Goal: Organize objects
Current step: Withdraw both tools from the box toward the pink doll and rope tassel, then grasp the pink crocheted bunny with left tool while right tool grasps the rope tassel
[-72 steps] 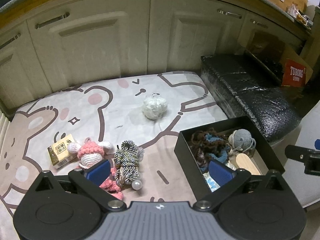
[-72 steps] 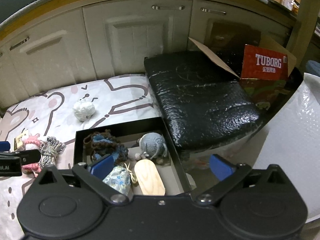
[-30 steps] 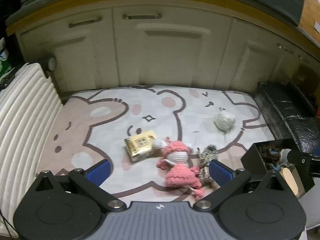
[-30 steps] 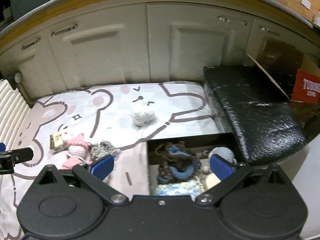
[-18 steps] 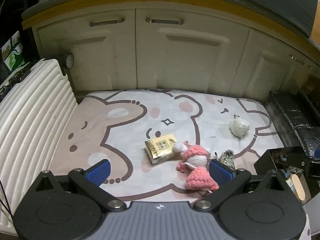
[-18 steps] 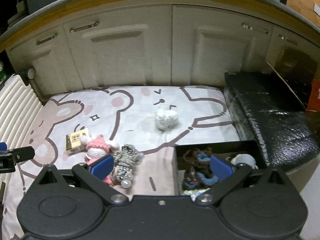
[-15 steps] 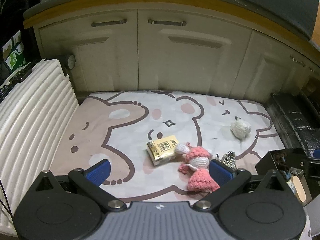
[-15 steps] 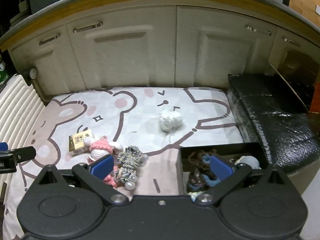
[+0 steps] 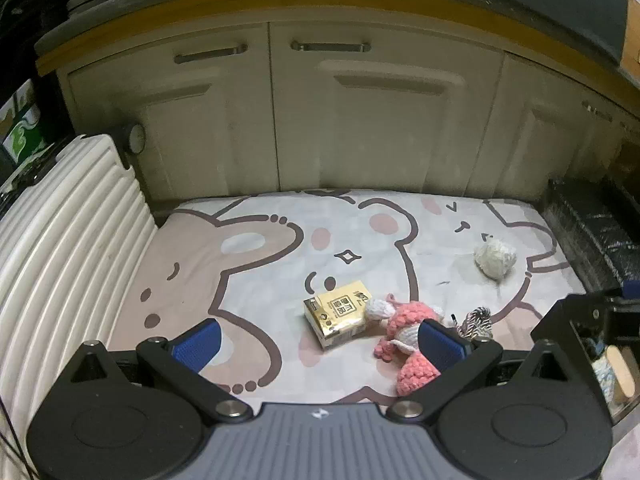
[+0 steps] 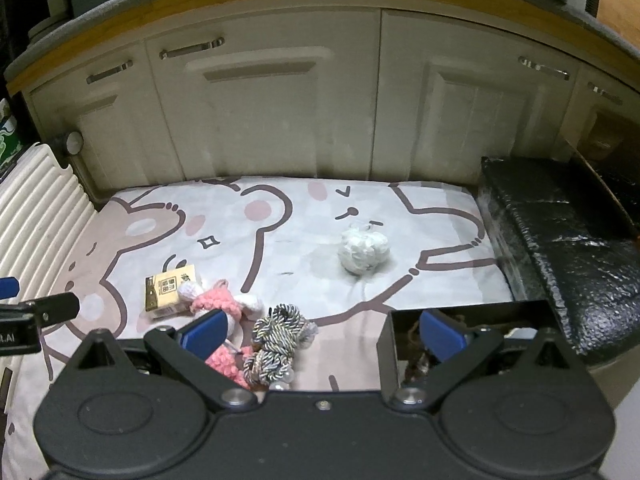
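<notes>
Both grippers have swung left since a couple of seconds back, so the box that filled the near ground then now sits off toward the right edge.

Left wrist view: the left gripper [image 9: 318,340] hangs above the mat [image 9: 256,264] with its jaws spread wide and nothing between them. A yellow pack [image 9: 338,314] lies near the middle of the mat, and the pink doll [image 9: 404,328] lies against its right end, partly behind the right blue pad [image 9: 442,344]. Only a tuft of the striped cord [image 9: 476,322] shows just right of the doll. The white ball [image 9: 495,258] sits alone farther back on the right. The box [image 9: 560,320] shows at the right edge, with the other gripper's tip over it. A ribbed white case [image 9: 60,248] stands along the left.

Right wrist view: the right gripper [image 10: 322,334] is also released and empty. Its left pad [image 10: 204,334] overlaps the doll [image 10: 218,304]; the cord [image 10: 276,344] lies bundled just beside the doll, between the pads. The pack [image 10: 170,286] touches the doll's far-left side. The ball [image 10: 363,251] rests well behind. The box [image 10: 390,344] stands open at lower right, its contents too hidden to name, next to a black cushion [image 10: 560,240]. Cream cabinets [image 10: 280,112] close off the back.
</notes>
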### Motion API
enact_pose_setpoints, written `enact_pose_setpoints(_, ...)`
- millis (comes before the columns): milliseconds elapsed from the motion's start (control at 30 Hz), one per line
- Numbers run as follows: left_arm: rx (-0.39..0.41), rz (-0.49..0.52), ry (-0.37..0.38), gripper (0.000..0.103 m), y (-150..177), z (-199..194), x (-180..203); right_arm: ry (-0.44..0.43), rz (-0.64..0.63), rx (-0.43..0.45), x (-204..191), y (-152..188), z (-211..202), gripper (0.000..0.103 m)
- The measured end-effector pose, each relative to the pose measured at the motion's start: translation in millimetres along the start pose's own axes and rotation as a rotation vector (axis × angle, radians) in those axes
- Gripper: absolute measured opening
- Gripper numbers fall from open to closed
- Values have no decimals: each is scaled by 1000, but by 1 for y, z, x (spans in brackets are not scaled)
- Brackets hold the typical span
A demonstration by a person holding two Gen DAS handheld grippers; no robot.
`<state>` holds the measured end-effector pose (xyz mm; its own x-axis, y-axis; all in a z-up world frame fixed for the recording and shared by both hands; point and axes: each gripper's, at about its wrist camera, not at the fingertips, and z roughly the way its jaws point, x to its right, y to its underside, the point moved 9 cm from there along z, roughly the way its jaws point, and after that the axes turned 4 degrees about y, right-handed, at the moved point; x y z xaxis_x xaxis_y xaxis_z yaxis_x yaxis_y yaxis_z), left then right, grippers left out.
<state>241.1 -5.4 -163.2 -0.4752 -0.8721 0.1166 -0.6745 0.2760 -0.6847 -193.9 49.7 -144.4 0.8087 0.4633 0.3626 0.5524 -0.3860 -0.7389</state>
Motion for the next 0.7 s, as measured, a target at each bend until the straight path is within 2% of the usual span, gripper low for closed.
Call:
enact_pose_setpoints(267,-48,9,26,103,6,28,-2,-14,-8,-21,-4,-2,25,103)
enact_pose_setpoints(433,-69,-41,58,103,8,45,-7,-26,-22,-44,-9,-2,42,103)
enact_pose_setpoints(533,-88,-77,105,103,10,54,-4,-35,-15,-74,-11,0,52,103)
enact_pose_setpoints(633,-94,-82,116,103,9,62,1,-45,30,-120,-11,2,63,103)
enact_pose_setpoints(700,-100,-90,125,97,8,67,5,-57,67,-152,-12,4,69,103)
